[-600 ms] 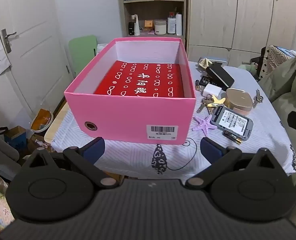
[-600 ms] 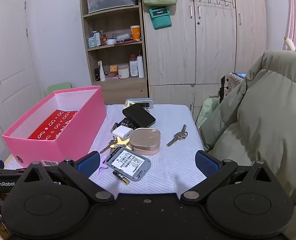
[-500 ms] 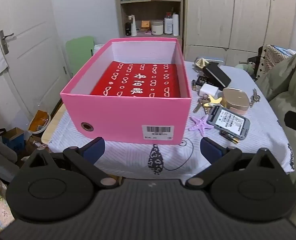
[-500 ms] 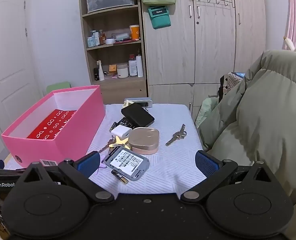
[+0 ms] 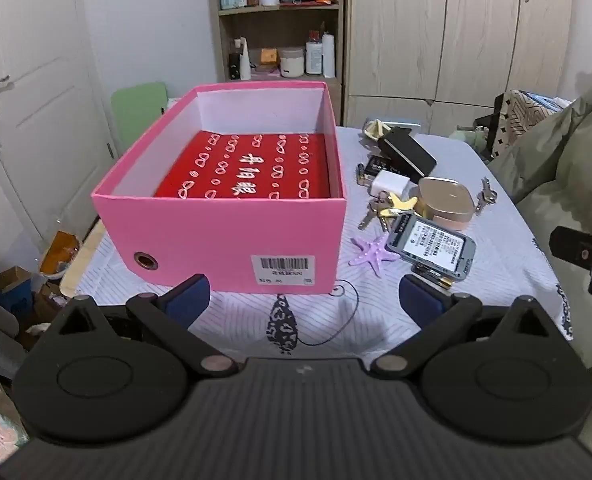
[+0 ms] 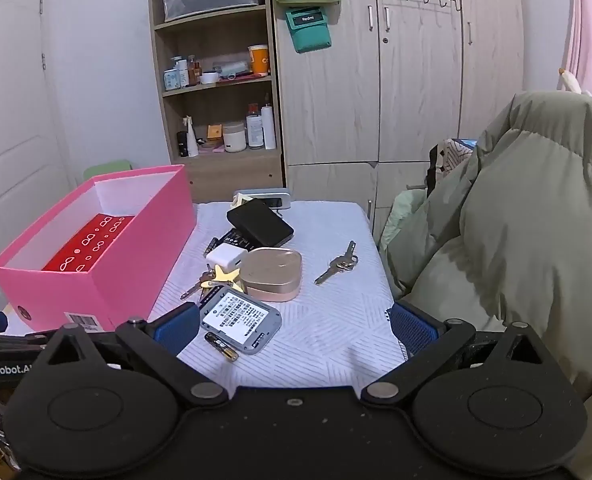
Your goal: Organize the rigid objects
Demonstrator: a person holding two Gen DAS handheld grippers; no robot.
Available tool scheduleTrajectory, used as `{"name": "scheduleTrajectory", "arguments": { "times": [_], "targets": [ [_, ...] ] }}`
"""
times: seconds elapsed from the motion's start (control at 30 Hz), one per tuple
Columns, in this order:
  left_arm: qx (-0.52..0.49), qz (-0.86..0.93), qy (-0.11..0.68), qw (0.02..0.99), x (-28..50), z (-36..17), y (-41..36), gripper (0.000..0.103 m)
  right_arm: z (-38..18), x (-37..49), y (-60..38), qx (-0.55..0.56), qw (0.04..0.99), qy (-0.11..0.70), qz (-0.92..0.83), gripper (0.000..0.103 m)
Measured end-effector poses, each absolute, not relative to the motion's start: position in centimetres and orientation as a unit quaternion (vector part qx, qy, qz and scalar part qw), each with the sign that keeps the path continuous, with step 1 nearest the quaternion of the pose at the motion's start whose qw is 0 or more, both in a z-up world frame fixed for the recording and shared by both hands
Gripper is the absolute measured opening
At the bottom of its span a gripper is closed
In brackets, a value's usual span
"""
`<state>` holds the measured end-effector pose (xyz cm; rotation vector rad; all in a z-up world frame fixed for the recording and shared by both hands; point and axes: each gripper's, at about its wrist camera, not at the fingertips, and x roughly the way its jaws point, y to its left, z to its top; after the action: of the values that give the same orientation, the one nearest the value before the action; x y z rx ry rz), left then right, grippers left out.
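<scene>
Left gripper gaping, empty; open pink cardboard box just ahead, only a red patterned sheet inside. Right gripper also spread wide, empty; grey labelled device, gold tin, loose keys ahead, unsorted. Task barely begun.

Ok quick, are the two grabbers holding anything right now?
Left gripper: open, holding nothing.
Right gripper: open, holding nothing.
</scene>
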<state>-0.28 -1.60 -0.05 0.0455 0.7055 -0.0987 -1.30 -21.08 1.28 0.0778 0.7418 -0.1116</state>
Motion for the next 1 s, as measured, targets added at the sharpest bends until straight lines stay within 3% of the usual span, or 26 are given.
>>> {"name": "scheduleTrajectory", "arguments": {
  "times": [1.0],
  "targets": [
    [0.014, -0.008, 0.345, 0.938, -0.49, -0.2, -1.23, 0.103, 1.44, -1.43, -21.68, 0.049, 0.931, 0.355, -0.066, 0.103]
  ]
}}
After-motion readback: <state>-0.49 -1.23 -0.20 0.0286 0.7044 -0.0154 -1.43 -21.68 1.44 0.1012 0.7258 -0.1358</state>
